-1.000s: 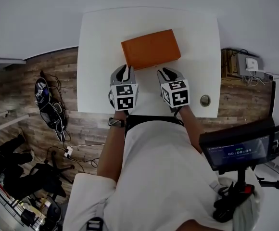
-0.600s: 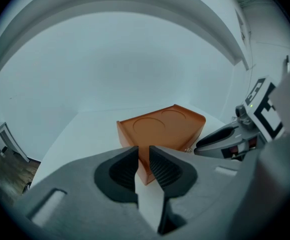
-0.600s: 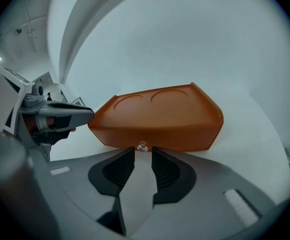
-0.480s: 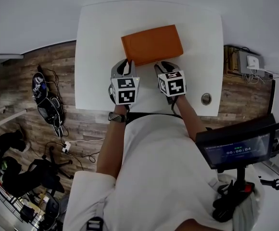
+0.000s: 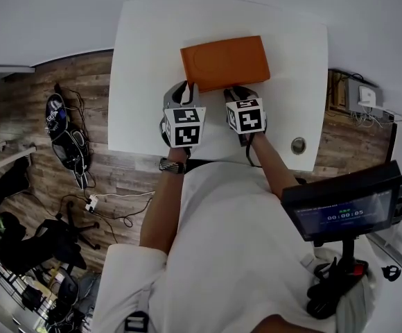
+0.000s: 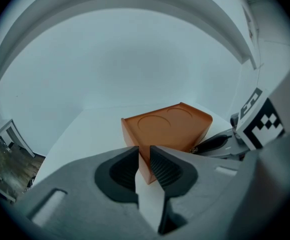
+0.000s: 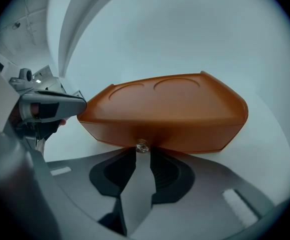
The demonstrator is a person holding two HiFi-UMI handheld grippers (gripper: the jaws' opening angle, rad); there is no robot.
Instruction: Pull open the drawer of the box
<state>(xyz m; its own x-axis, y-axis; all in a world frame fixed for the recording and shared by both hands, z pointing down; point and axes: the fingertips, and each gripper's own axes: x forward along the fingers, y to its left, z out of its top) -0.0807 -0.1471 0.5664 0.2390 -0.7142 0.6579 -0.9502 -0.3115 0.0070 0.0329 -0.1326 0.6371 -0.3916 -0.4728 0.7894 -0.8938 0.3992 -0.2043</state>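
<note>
Two grey handheld tongs with marker cubes, nearest the body, side by side over the near half of the table.

Left tongs (image 6: 144, 151): jaws a narrow slit apart, gripping nothing, tips just short of the box's near left corner. Placed as a second ago; judged ready to brace the box.

Right tongs (image 7: 143, 156): lower and closer to the box front than a second ago. Jaws just now closing in from a wider spread, a slim gap left.

One small shiny round knob (image 7: 142, 146), at the mouth of those jaws, level with the tips. Pads beside it, not seen pressing on it.

One flat orange rectangular box (image 5: 225, 62), two shallow rings moulded in its lid, lying mid-way across the white square table (image 5: 145, 47), long front face toward the tongs. Drawer front flush, no gap showing.

Meaning for the task: approach done, grasp of the knob judged close to finished, pull not yet begun.

Beyond: more tabletop, then plain pale wall.
</note>
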